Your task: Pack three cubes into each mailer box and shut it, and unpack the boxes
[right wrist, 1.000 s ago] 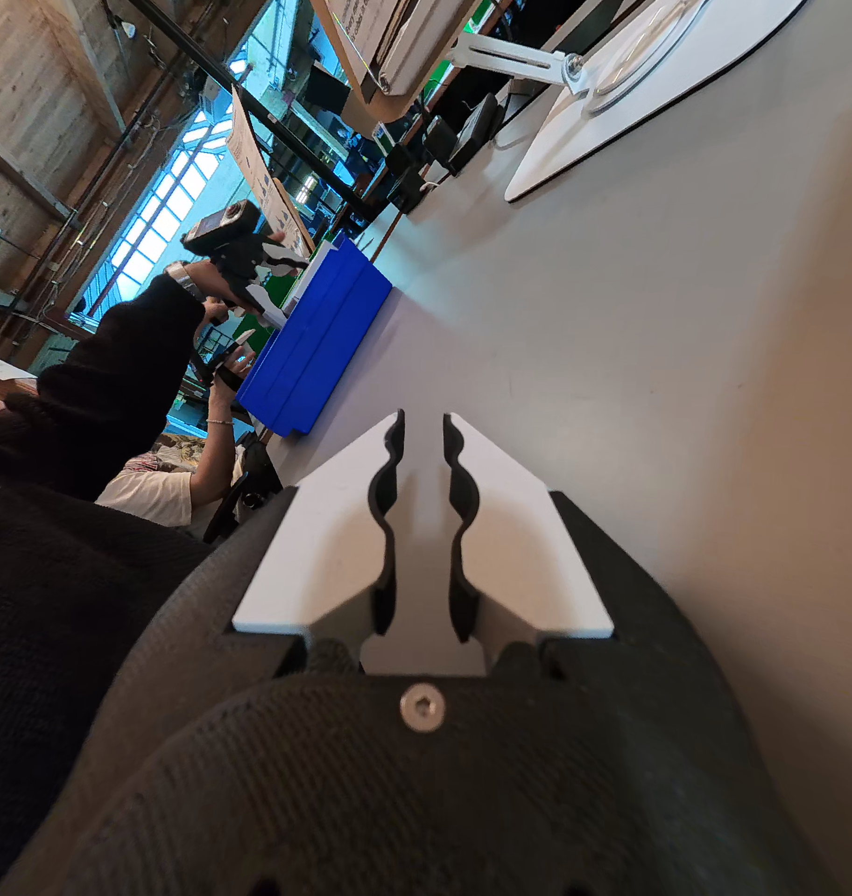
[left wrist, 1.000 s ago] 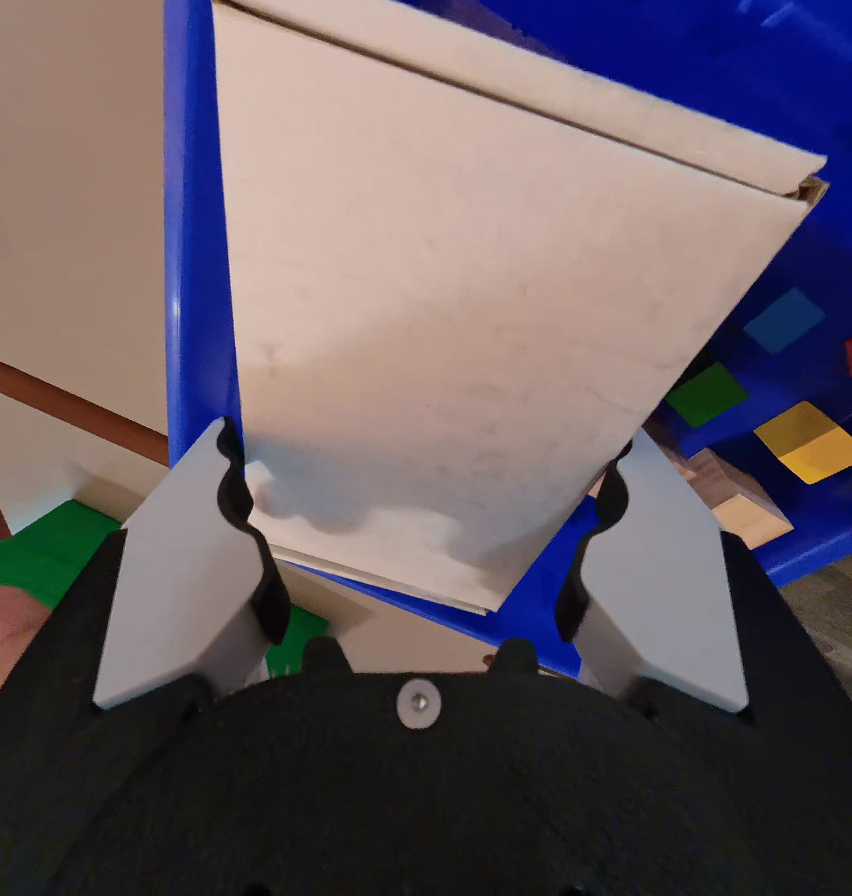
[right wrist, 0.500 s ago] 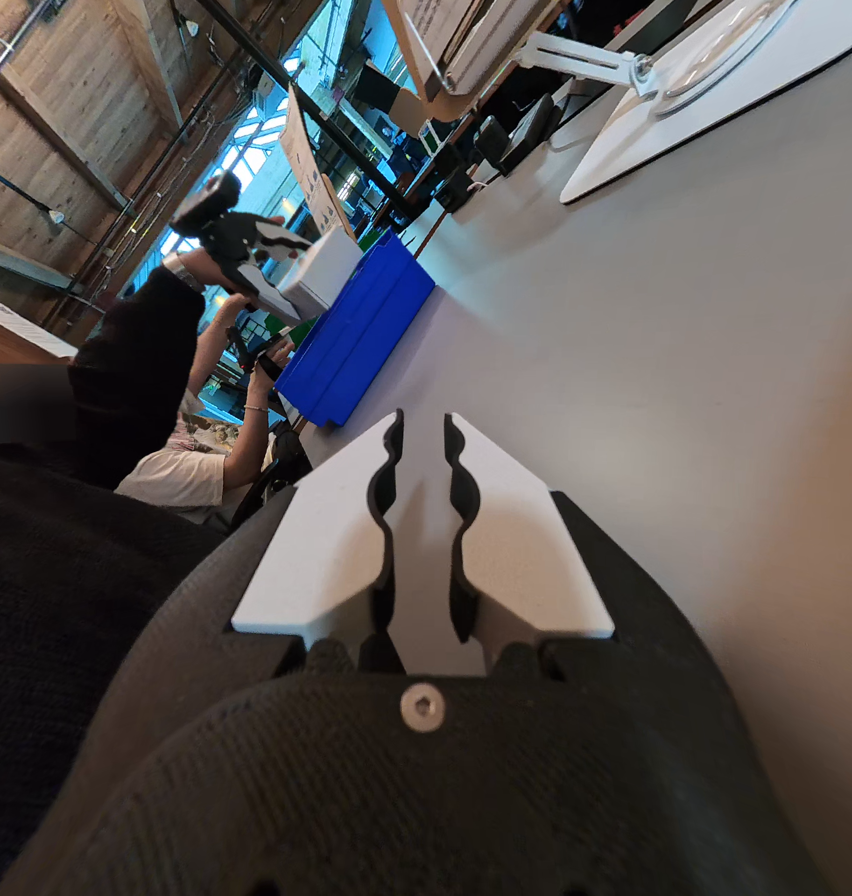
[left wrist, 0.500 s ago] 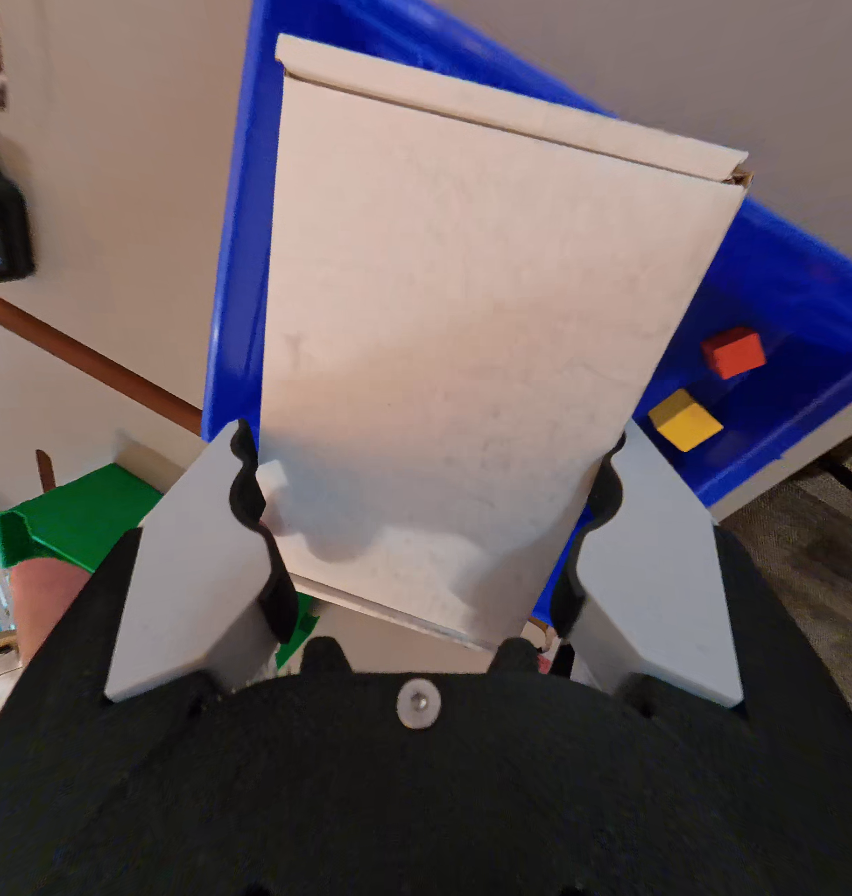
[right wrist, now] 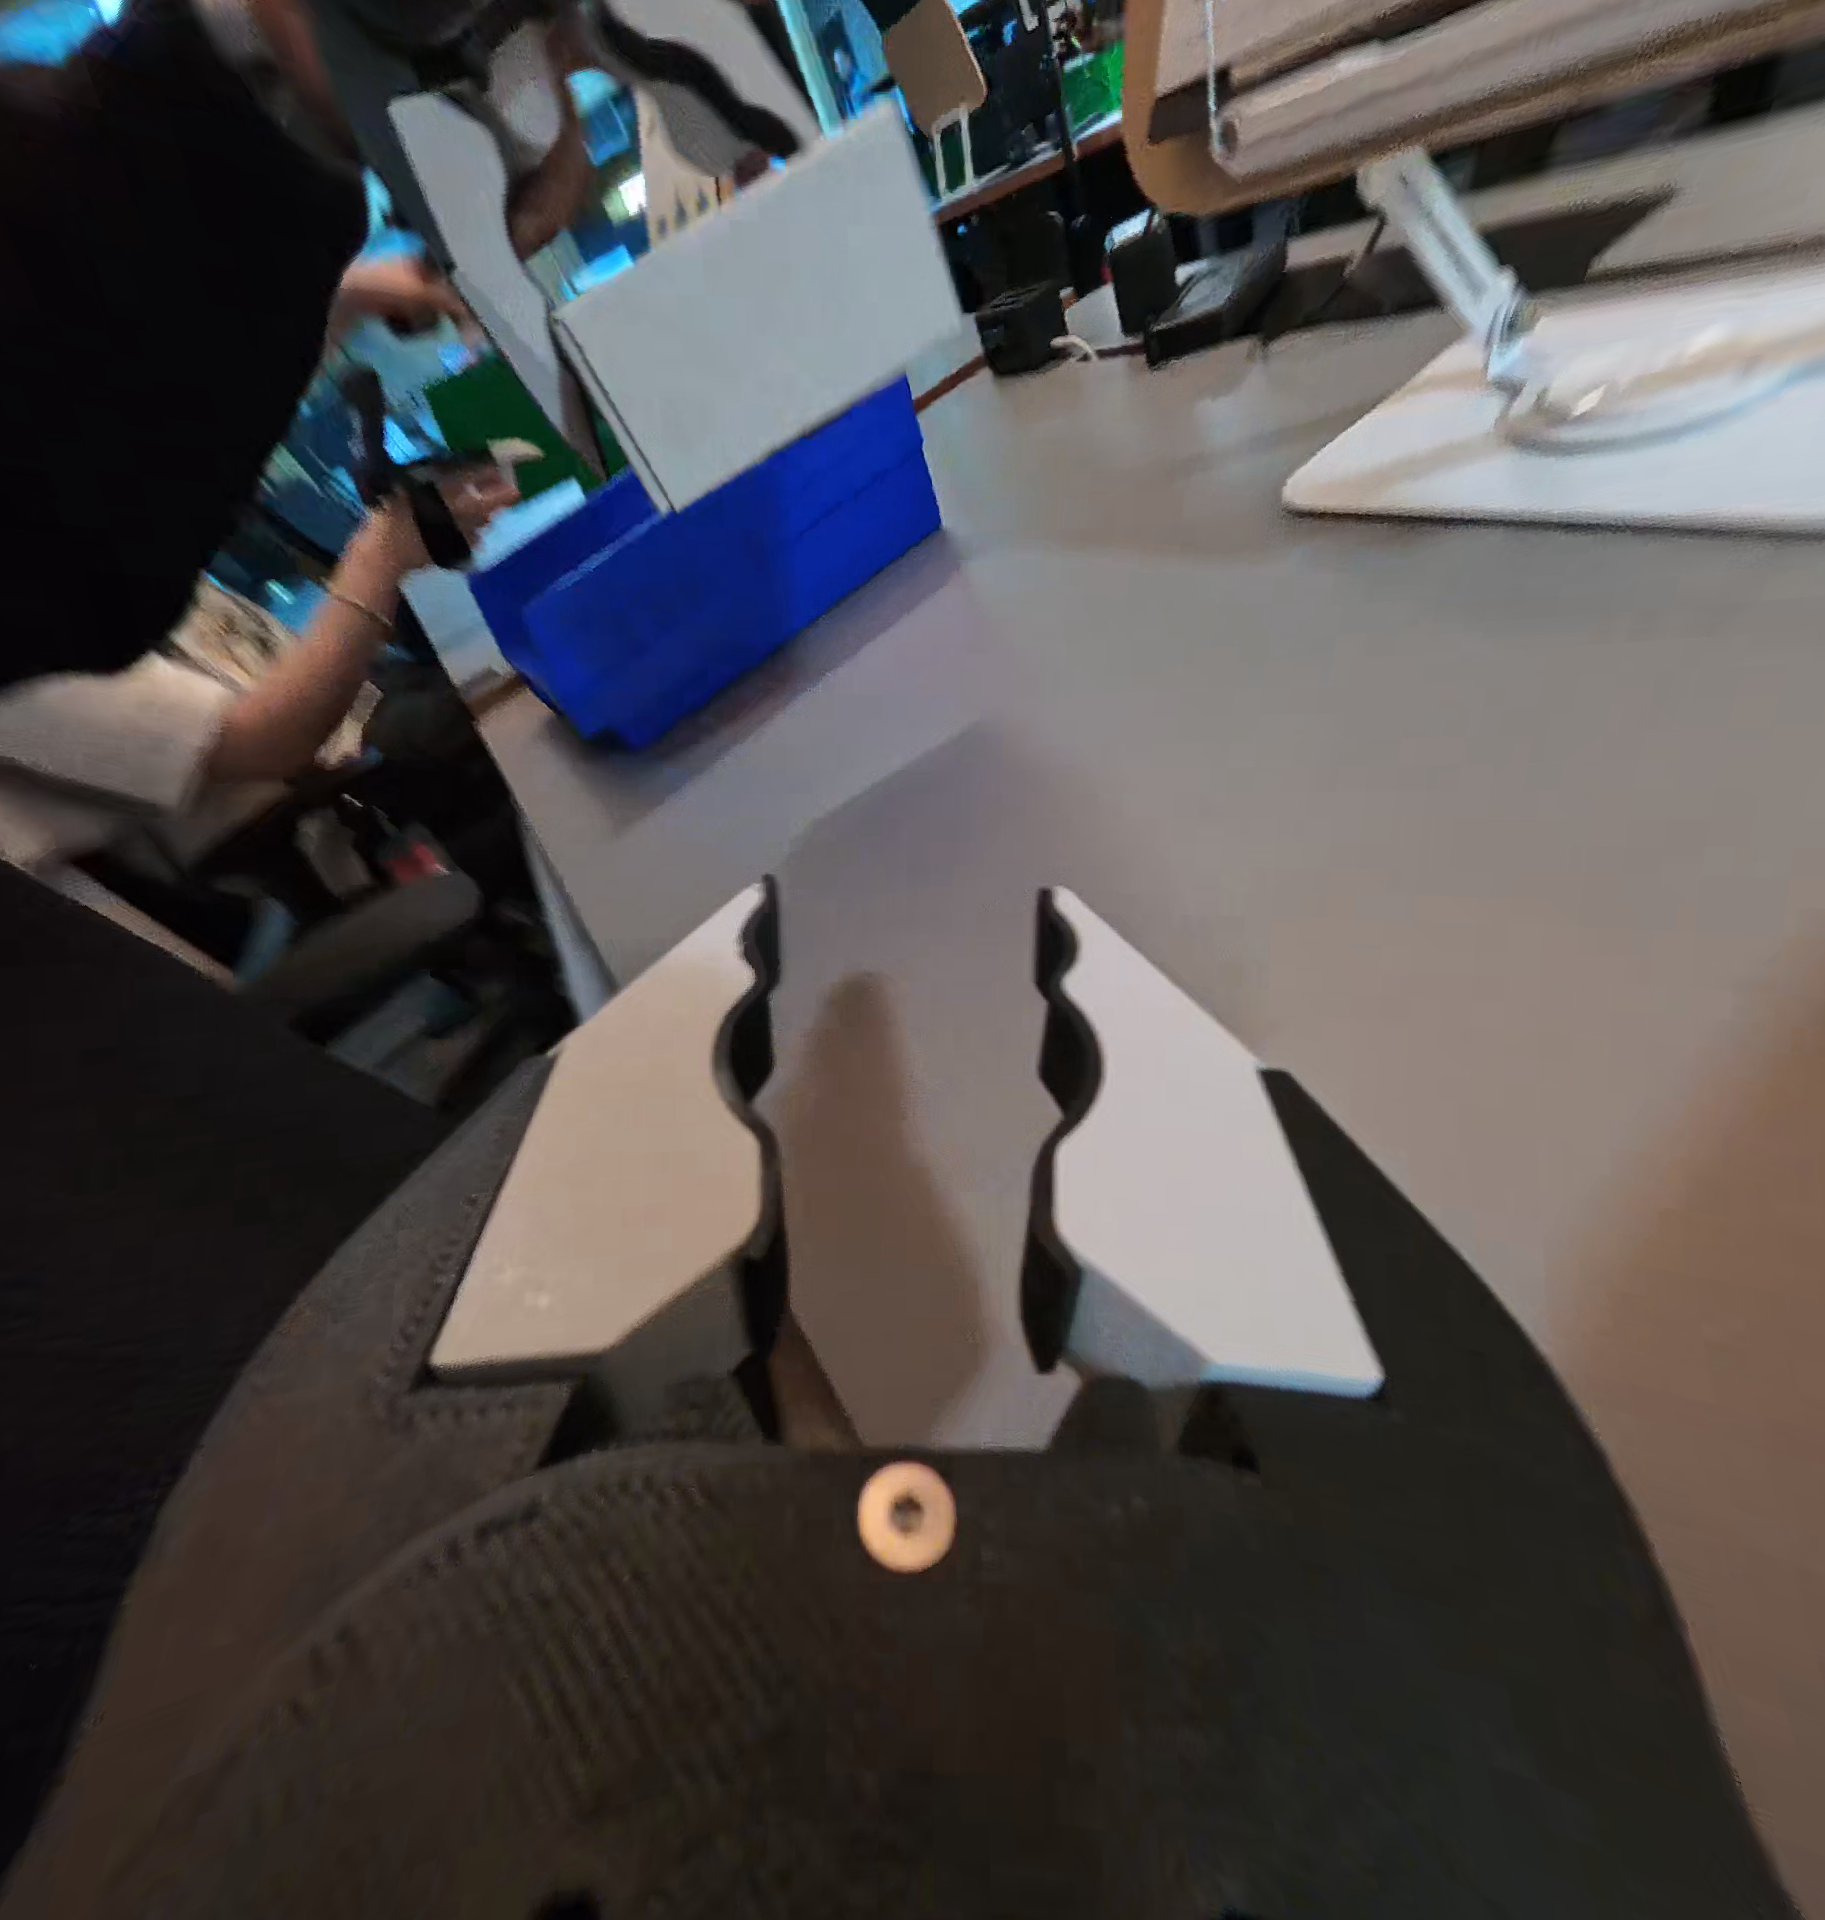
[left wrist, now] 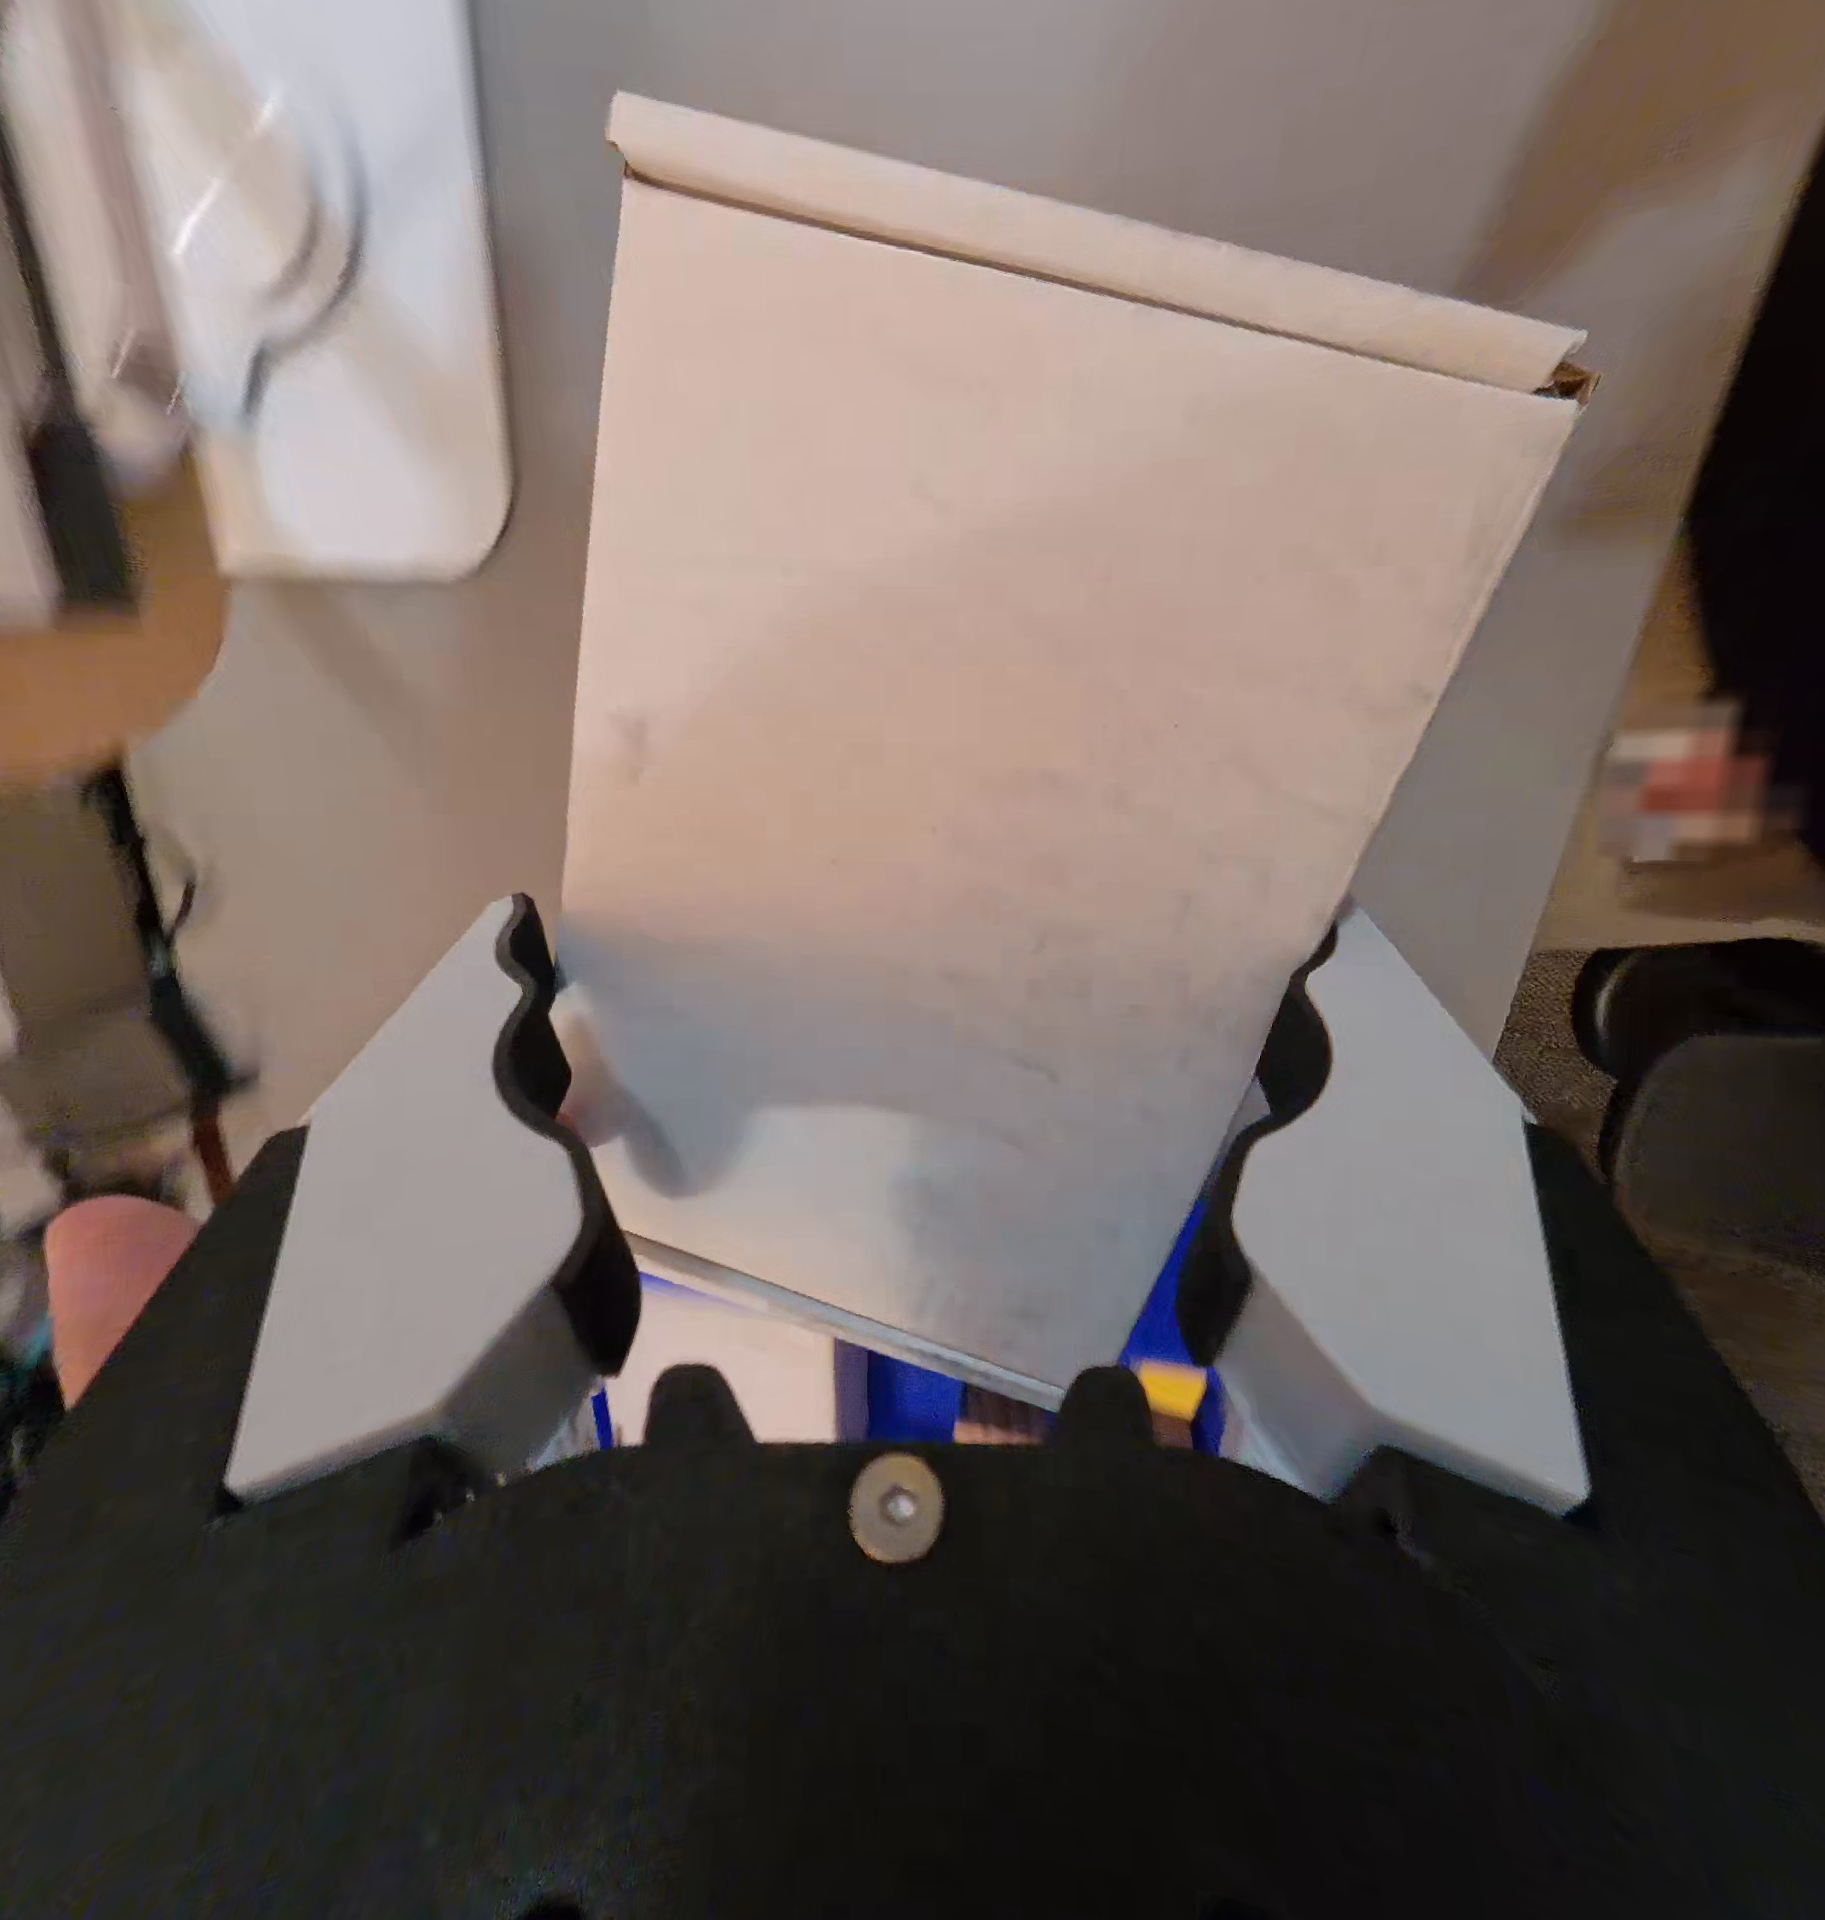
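White cardboard fills our left wrist view: the closed mailer box (left wrist: 1001,748) sits clamped between the jaws of the left gripper (left wrist: 923,956), a finger pressed to each long side, its folded flap edge at the far end. We carry it in the air above the grey table (right wrist: 1407,831). Beneath its near edge we glimpse the blue bin (left wrist: 913,1387) and a yellow cube (left wrist: 1170,1390) in it.

From our right wrist view the same box (right wrist: 752,312) hangs just above the blue bin (right wrist: 721,592), which stands near the table's left edge. The right gripper (right wrist: 906,920) hovers low over bare tabletop, jaws apart and holding nothing. A white monitor base (right wrist: 1614,457) rests on the far right; the picture is blurred there, so finer detail escapes us.
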`<state>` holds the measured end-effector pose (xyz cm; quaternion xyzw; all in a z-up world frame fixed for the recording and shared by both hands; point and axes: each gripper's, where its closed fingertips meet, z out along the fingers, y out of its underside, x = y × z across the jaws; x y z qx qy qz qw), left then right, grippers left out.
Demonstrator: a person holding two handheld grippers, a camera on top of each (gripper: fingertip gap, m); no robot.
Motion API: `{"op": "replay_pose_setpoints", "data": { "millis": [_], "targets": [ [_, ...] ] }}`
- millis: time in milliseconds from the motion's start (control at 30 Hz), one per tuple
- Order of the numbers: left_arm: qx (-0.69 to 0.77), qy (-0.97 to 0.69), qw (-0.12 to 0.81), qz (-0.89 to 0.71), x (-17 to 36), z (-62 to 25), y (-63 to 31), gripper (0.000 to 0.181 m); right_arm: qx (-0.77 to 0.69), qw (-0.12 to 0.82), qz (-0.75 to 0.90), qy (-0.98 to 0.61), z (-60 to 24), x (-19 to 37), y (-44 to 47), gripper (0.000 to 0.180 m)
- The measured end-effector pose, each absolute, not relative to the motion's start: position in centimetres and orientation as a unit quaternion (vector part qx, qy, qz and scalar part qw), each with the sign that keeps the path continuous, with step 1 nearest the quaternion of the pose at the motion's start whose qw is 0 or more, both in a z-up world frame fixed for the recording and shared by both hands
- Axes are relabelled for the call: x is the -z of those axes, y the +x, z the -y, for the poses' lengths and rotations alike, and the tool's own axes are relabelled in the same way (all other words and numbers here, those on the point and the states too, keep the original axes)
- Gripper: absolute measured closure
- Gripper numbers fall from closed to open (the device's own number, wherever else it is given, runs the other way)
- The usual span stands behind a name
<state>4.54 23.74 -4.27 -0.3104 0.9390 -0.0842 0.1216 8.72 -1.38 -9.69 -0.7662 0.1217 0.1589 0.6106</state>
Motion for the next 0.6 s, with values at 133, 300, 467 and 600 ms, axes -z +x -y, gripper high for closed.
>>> {"op": "replay_pose_setpoints", "data": {
  "millis": [133, 300, 467, 600],
  "targets": [
    [0.134, -0.235, 0.079, -0.960, 8.0, -15.8, 7.5, 0.044, 0.004, 0.613, -0.044, -0.789, 1.4, 8.9, 10.0, 0.107],
    [0.174, -0.200, 0.027, -0.964, 12.0, -10.0, 10.7, 0.045, 0.186, 0.531, 0.089, -0.822, 0.2, 11.0, 12.3, 0.085],
    [0.201, -0.190, 0.008, -0.961, 14.3, -6.7, 12.2, 0.045, 0.298, 0.487, 0.186, -0.800, -1.4, 11.7, 12.7, 0.071],
    [0.203, -0.189, 0.005, -0.961, 15.3, -5.7, 12.1, 0.046, 0.385, 0.464, 0.211, -0.769, -0.9, 11.2, 13.7, 0.087]
  ]
}}
